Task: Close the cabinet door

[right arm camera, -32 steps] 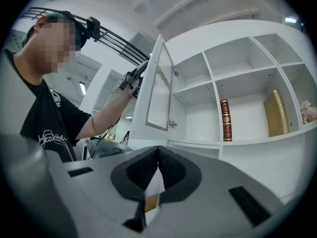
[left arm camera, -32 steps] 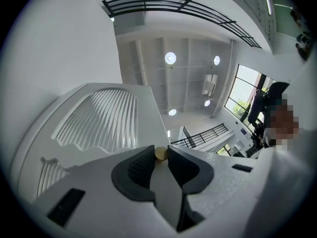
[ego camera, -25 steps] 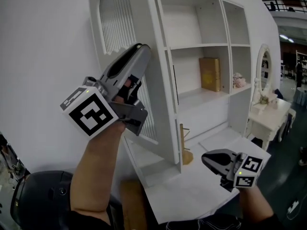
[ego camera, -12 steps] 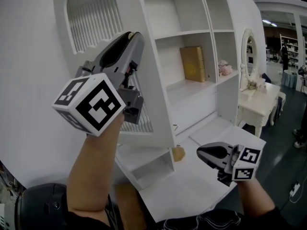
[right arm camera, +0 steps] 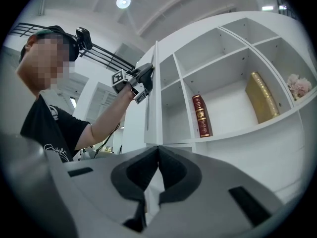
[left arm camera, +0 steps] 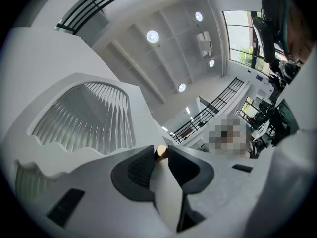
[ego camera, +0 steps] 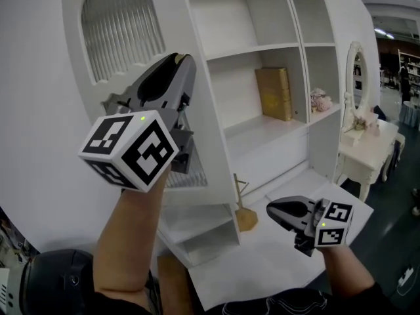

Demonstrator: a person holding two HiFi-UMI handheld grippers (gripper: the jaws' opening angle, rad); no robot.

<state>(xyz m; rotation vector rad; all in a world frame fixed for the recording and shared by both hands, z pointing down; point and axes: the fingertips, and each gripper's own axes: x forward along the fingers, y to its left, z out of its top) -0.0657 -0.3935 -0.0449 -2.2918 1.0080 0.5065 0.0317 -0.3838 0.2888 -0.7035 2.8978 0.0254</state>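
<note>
The left gripper has its fingers pinching a small gold knob right at their tips. The knob sits on the cabinet door, and the door's ribbed window spreads just past the fingers, to their left. The door stands swung out from the cabinet. The right gripper has its fingers pressed together, holding nothing. Straight past them is the door's thin edge, and farther right is a red book.

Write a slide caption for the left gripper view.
Left gripper clamped on the small brass knob of the cabinet door, with the door's arched ribbed panel at left.
</note>
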